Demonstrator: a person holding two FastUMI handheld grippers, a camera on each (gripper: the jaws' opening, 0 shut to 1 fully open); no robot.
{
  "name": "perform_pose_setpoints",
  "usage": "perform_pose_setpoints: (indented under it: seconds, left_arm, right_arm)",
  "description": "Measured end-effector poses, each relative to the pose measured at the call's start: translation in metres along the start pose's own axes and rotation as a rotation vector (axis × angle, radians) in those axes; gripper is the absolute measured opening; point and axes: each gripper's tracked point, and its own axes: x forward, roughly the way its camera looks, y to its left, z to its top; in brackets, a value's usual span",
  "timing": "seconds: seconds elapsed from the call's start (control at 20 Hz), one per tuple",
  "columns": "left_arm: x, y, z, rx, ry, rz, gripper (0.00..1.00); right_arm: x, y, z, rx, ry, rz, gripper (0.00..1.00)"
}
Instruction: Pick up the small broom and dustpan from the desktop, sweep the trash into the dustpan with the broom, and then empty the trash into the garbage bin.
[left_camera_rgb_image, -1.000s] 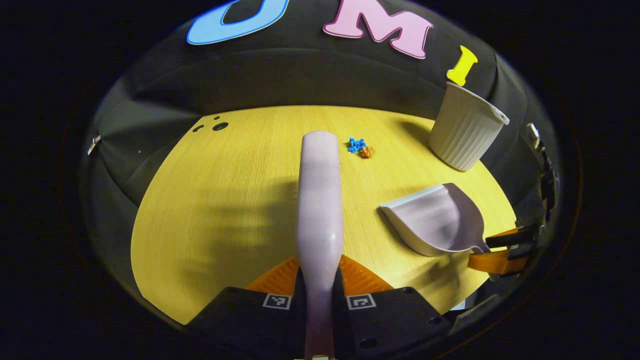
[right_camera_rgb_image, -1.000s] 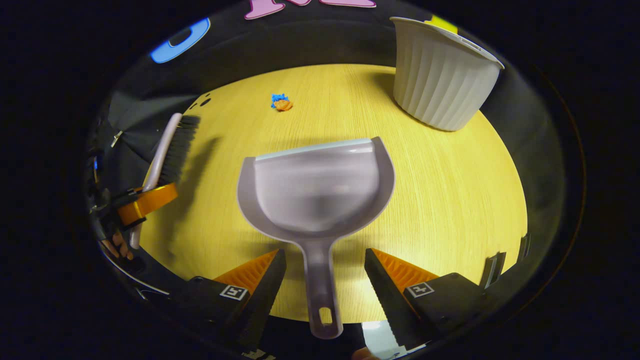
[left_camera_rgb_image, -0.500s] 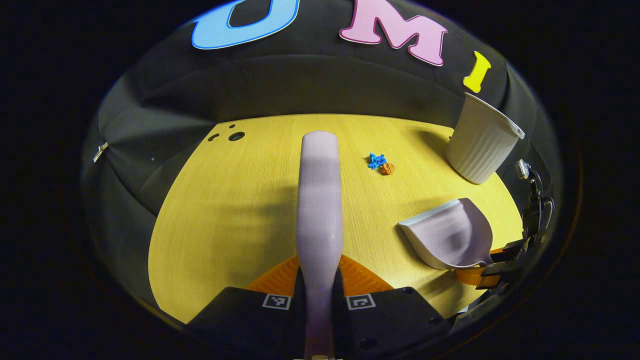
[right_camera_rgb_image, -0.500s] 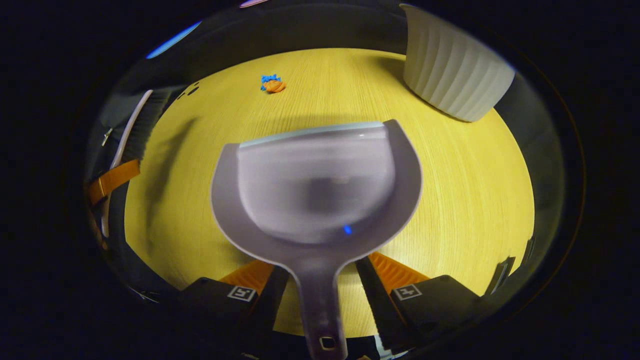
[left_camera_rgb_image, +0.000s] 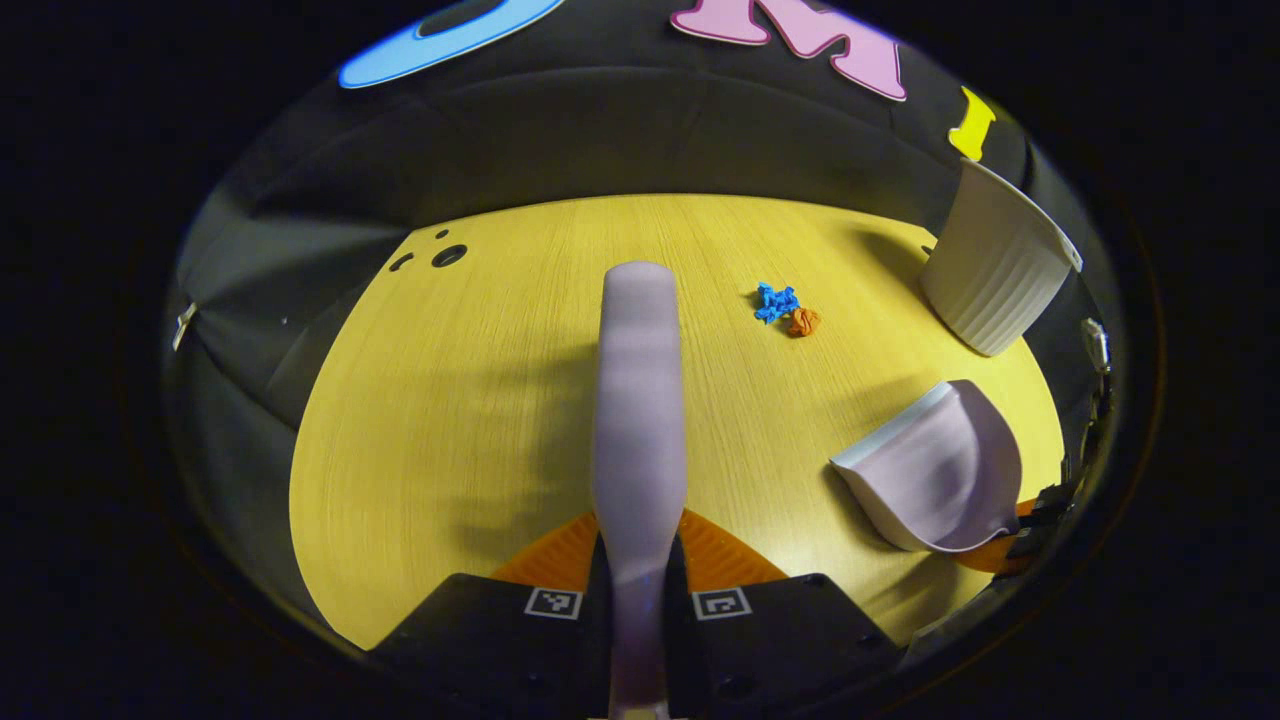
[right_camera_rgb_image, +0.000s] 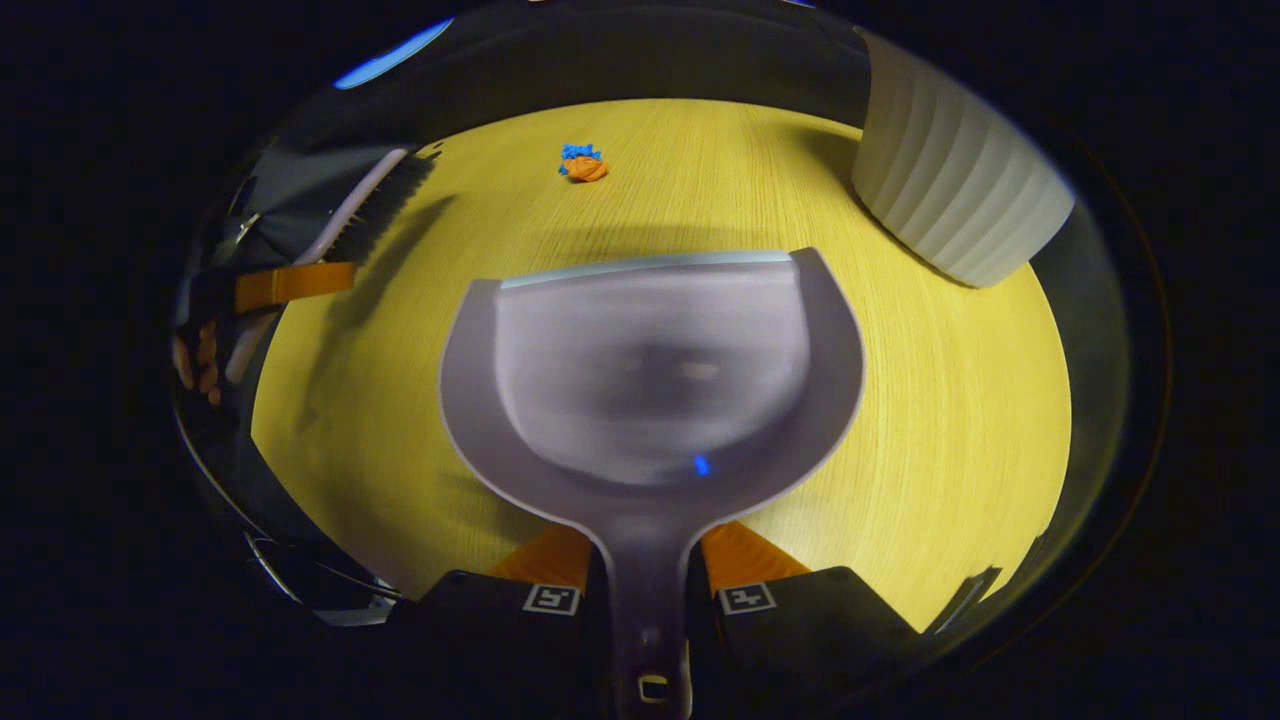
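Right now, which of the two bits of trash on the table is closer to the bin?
The orange scrap. It lies on the white bin's side of the pair; the blue scrap touches it on the far side, away from the bin.

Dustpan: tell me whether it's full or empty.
Empty. In the right gripper view the dustpan has a bare scoop, and the blue and orange trash lies on the desktop beyond its front lip.

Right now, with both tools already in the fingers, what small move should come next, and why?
Probably bring the dustpan forward and set its front lip on the desktop just short of the trash. The right gripper holds its handle, the left gripper holds the broom, and the scraps lie unswept ahead.
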Motion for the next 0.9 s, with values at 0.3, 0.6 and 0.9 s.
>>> perform_pose_setpoints:
  seconds: [0.3,0.6,0.9]
  left_arm:
    - [0.047,0.007,0.052,0.163,0.039,0.005,0.26]
    - [0.092,-0.013,0.102,0.446,0.05,0.031,0.26]
    - [0.117,-0.04,0.127,0.694,0.063,-0.016,0.27]
  right_arm:
    - [-0.016,-0.025,0.024,-0.075,-0.045,-0.006,0.35]
    - [-0.015,-0.041,0.031,-0.112,-0.034,0.003,0.35]
    - [-0.008,-0.049,0.027,-0.132,0.002,0.017,0.35]
